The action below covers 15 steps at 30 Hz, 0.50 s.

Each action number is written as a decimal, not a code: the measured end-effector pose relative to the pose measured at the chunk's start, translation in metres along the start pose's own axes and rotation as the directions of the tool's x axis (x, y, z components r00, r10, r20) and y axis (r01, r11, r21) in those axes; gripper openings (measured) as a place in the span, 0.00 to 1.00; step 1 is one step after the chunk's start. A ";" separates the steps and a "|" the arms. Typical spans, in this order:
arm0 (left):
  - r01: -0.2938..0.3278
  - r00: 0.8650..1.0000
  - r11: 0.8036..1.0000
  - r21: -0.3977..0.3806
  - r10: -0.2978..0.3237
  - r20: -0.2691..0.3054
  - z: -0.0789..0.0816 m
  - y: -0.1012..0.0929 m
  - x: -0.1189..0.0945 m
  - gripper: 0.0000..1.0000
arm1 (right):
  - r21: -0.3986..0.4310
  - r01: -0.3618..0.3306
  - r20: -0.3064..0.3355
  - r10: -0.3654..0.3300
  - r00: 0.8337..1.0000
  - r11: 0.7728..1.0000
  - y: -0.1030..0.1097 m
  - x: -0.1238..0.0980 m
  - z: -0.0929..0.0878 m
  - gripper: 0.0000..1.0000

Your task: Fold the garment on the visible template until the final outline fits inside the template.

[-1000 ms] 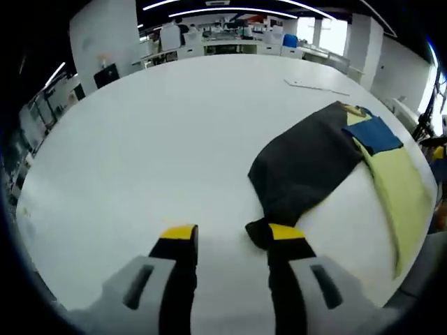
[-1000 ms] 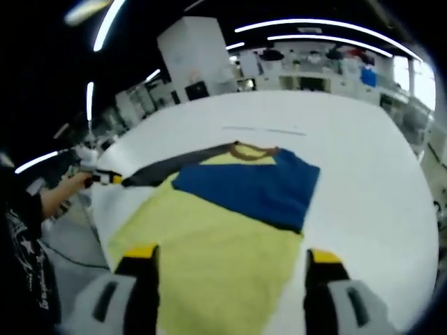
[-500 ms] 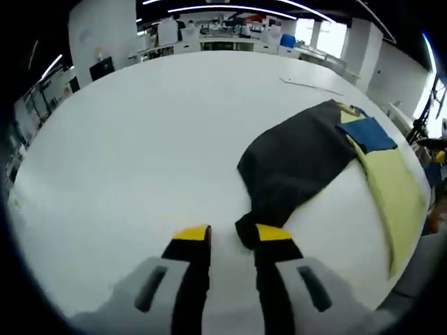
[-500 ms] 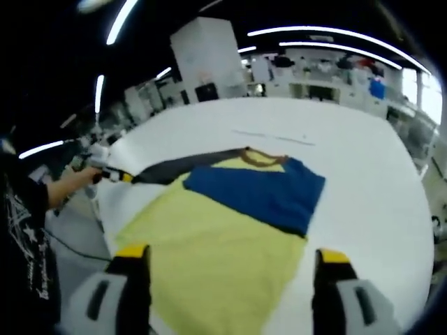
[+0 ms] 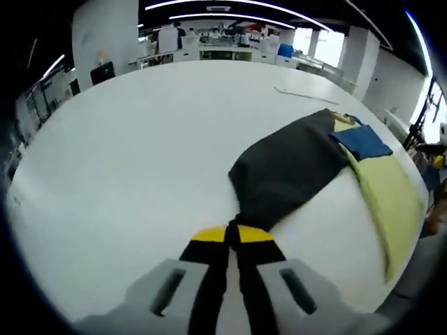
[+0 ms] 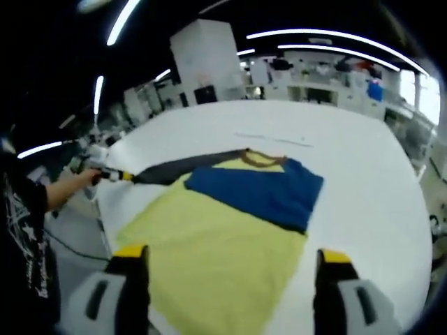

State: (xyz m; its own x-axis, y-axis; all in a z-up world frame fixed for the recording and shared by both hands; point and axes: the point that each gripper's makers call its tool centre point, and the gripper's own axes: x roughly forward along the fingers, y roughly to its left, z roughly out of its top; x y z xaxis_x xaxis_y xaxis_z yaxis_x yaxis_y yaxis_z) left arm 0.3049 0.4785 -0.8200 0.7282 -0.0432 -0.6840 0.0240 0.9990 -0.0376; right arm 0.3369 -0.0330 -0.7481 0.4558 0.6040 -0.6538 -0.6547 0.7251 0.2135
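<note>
Yellow-and-blue garment flat on white table, right gripper jaws wide apart above it

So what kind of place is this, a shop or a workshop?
Most likely a lab or workshop: a big white table holding the garment, long ceiling strip lights, and rows of workbenches with equipment at the back.

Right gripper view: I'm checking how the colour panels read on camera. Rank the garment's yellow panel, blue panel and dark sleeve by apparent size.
1. yellow panel, largest, though nearest the camera
2. blue panel
3. dark sleeve, a thin strip, seen edge-on and farther off
</note>
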 end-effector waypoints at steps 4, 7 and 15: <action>-0.060 0.994 0.998 0.026 0.057 0.092 0.017 0.003 -0.016 0.00 | 0.002 0.004 0.000 -0.004 1.000 1.000 0.001 0.000 -0.001 0.99; -0.074 0.988 0.997 0.011 0.071 0.140 0.023 0.001 -0.026 0.00 | 0.012 0.005 0.008 -0.005 1.000 1.000 0.000 0.000 -0.001 0.99; -0.144 0.960 0.989 -0.019 0.144 0.242 0.030 0.004 -0.034 0.00 | 0.003 0.011 0.011 -0.011 1.000 1.000 -0.002 -0.001 0.001 0.99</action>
State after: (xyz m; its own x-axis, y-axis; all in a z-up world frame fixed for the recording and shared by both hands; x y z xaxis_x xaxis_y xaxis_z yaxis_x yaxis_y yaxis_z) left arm 0.3013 0.4837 -0.7752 0.8677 0.1053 -0.4858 -0.0943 0.9944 0.0471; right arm 0.3382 -0.0352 -0.7470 0.4697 0.5999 -0.6477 -0.6479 0.7326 0.2088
